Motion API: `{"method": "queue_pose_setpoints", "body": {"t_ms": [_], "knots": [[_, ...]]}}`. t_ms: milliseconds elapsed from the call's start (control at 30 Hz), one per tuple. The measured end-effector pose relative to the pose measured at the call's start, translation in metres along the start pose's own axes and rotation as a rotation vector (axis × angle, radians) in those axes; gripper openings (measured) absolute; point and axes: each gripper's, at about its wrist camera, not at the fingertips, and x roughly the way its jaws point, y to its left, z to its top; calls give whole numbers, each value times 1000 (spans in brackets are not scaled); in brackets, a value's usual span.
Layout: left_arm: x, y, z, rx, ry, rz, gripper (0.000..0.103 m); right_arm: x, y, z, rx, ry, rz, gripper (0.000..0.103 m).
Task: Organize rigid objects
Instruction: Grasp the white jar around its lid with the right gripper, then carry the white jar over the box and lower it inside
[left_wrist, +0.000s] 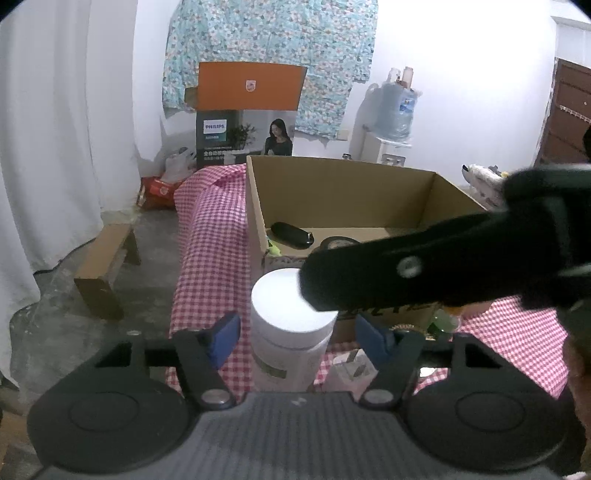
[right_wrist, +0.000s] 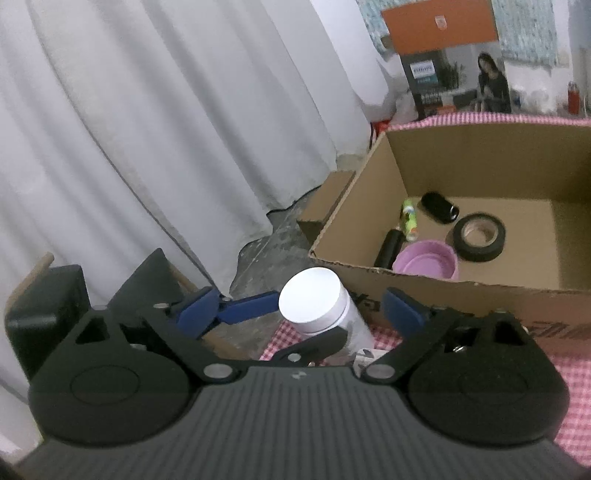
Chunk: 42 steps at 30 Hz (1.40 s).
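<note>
Left wrist view: the left gripper (left_wrist: 295, 338), jaws spread wide, brackets a white-lidded jar (left_wrist: 291, 325) at lower centre without touching it. The right gripper (right_wrist: 299, 306), likewise open, reaches in from the right, before the cardboard box (left_wrist: 255, 206).

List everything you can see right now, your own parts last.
jar: 1, white lid, on the checked cloth before the box, between both claws
box: 1, brown cardboard, open, on the cloth
tape: 1, black roll, in box
bowl: 1, pink, in box
case: 1, black, in box
tube: 1, black, in box
bottle: 1, green-white, in box
cloth: 1, red-white checked, under box
Philips carton: 1, orange-grey, behind
water jug: 1, blue, back right
left claw: open, around jar
right claw: open, at jar
</note>
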Motion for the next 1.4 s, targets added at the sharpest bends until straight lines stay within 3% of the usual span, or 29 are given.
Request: {"method": "queue_pose_setpoints", "body": {"t_ms": [100,300,500,1000,1400], "knots": [[1,1,-1,-5,-6,-3,61,15,-5,1,34,24,6,78],[6,5,-2,-27,-3,-7,56,31,-12,-1,71,58,17,59],[5,6,-2,-39,-6,1,55,35,-15,2,67,62,11,52],[-21,1,1,-19,-56,7,54,24,-5,2,36,39,31,50],[-61,-13,32,36,-153,30,54,-24,24,16,-55,-71,71,51]]}}
